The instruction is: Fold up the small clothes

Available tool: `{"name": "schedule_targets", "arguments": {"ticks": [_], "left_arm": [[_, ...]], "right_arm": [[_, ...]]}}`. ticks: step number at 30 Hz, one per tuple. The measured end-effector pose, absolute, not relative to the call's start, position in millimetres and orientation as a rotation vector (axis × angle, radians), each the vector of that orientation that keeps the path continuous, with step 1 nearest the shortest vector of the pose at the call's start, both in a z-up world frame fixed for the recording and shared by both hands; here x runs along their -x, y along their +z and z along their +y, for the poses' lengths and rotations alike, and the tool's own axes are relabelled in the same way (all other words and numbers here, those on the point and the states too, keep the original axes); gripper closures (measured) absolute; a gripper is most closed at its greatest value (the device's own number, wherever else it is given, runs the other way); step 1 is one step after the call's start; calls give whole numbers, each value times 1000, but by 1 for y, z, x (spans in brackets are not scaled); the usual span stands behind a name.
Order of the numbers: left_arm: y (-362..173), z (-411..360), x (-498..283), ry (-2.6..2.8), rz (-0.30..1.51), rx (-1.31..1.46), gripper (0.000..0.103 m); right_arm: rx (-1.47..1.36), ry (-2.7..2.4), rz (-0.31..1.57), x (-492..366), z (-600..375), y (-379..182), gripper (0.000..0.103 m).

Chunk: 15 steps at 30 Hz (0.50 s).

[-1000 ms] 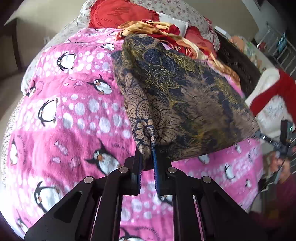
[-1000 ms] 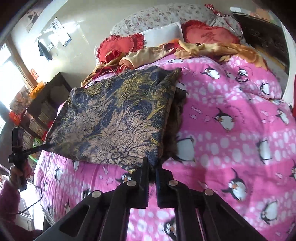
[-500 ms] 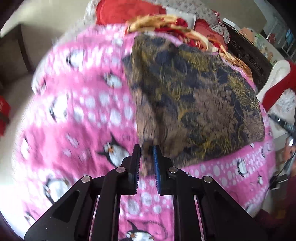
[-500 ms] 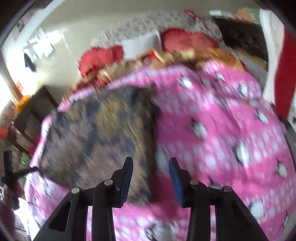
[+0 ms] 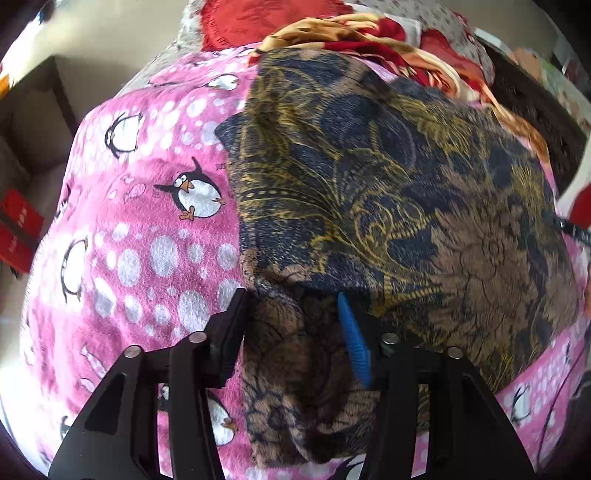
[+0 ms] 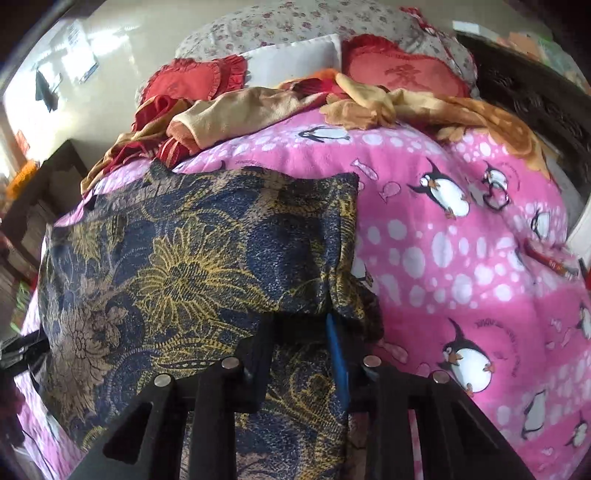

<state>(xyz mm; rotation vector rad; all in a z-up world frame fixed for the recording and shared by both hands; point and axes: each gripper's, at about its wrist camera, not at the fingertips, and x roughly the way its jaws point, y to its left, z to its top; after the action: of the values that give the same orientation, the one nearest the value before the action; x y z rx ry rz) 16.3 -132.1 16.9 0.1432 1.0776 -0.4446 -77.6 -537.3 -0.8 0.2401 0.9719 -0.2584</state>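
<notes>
A folded dark blue, gold and brown patterned garment (image 5: 388,206) lies on the pink penguin blanket (image 5: 147,251). It also shows in the right wrist view (image 6: 192,266). My left gripper (image 5: 293,302) is open, its jaws straddling the garment's near left corner without pinching it. My right gripper (image 6: 301,325) is open just over the garment's near right corner, and the cloth passes under its jaws.
Orange and red clothes (image 6: 258,107) are heaped at the head of the bed before red cushions (image 6: 402,70) and a floral pillow (image 6: 303,22). A dark wooden bed frame (image 6: 535,92) runs along the right. The pink blanket (image 6: 461,258) lies bare to the right.
Both grippers have opened and let go of the garment's corners. The garment has dropped flat onto the blanket, and both grippers sit lower and closer over it.
</notes>
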Motion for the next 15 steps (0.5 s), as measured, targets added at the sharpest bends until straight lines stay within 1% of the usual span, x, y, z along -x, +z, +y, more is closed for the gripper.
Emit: {"name": "schedule_targets", "arguments": {"ticks": [4, 8, 10, 15], "left_arm": [[19, -126, -20, -443, 1087, -115, 52], [29, -121, -12, -413, 1062, -133, 52], [33, -117, -6, -403, 1050, -127, 52], [23, -108, -7, -389, 1078, -101, 52]], "right_arm": [[-270, -274, 948, 84, -526, 22, 75], [-275, -115, 893, 68, -481, 44, 72], [-265, -4, 885, 45, -448, 49, 72], [-202, 182, 867, -24, -365, 49, 71]]}}
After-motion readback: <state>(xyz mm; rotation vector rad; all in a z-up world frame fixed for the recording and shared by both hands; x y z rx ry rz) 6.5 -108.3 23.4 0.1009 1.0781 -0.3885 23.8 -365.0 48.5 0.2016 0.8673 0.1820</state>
